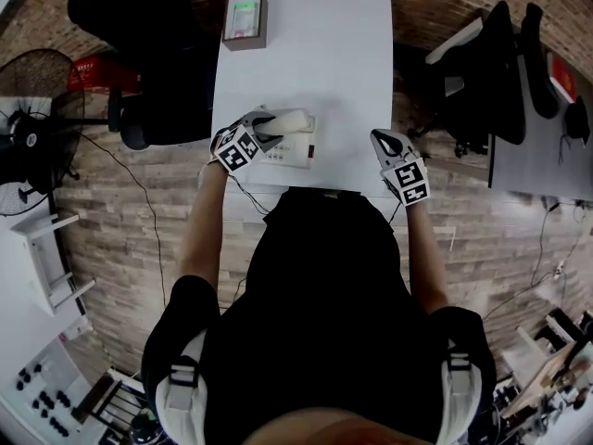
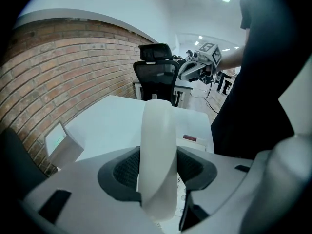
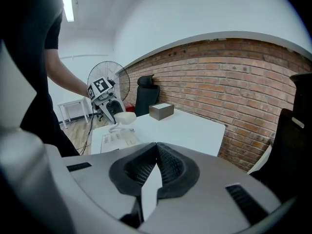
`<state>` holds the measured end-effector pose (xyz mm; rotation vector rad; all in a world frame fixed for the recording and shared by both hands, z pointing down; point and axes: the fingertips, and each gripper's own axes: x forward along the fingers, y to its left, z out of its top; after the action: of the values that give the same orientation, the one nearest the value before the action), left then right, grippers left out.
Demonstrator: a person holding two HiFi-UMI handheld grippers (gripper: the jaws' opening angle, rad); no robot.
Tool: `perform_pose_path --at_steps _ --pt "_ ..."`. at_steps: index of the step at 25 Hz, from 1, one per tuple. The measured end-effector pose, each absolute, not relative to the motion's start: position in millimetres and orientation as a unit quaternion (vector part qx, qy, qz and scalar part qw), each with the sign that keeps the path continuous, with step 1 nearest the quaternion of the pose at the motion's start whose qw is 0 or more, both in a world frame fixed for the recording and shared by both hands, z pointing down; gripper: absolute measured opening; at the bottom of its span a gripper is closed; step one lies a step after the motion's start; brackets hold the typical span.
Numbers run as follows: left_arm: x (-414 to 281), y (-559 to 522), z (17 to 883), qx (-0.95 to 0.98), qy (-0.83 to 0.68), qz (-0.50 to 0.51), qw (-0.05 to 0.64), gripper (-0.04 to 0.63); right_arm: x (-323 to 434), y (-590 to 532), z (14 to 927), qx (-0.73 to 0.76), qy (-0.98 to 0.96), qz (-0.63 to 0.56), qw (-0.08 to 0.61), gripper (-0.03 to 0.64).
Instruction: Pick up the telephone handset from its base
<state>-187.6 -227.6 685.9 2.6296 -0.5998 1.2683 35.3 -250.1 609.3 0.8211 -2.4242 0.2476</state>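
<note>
L gripper [image 1: 263, 130] is clamped on the handset [image 1: 291, 120], just above its base [image 1: 295, 152] by the near edge of the surface [image 1: 306, 44]. Handset's long side runs left-right. R gripper [image 1: 383, 141] is closed, empty, and well apart to the right.

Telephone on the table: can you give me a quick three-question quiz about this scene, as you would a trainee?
1. True or false: the right gripper is clamped on the handset.
2. What sits at the far end of the table? A) a small grey box B) a laptop C) a mug
3. Fill in: at the head view's left edge, the round wire-caged thing on the floor is a ____.
Key: 1 false, the left gripper grips it; the right one is shut on nothing. 2 A. 3 fan.
</note>
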Motion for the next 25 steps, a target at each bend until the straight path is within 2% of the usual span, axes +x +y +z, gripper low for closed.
perform_pose_path --at_steps 25 --pt "-170.7 -192.1 642.0 0.873 -0.321 0.339 0.138 0.221 39.9 -251.2 608.1 0.239 -0.929 0.080 0.272 -0.002"
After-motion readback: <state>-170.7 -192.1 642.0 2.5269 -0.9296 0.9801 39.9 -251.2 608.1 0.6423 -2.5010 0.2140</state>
